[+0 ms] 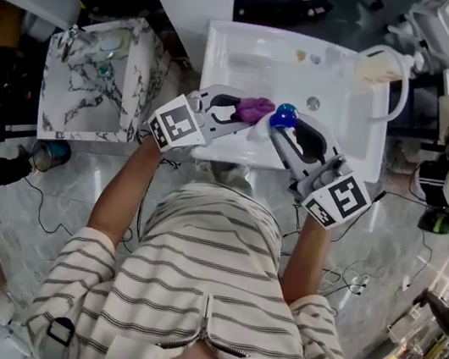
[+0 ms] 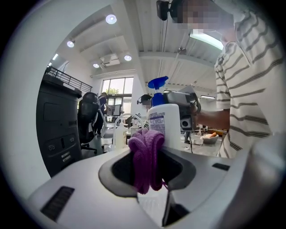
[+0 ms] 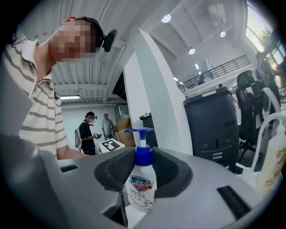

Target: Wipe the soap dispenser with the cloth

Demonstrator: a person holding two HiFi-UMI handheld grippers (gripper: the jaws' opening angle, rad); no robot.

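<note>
Soap dispenser (image 3: 140, 185): gripped by right tongs (image 3: 142, 175) | left tongs (image 2: 147, 167): clamped on purple cloth (image 2: 145, 154), just beside dispenser

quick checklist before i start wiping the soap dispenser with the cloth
1. Cloth pinched in the fingers of the left gripper: ok.
2. Soap dispenser clamped by the right gripper: ok.
3. Dispenser upright, blue pump on top: ok.
4. Cloth lined up beside the dispenser: ok, right next to it in the head view.
5. Cloth already touching the bottle: cannot tell.
6. Both held over the sink: ok.
</note>
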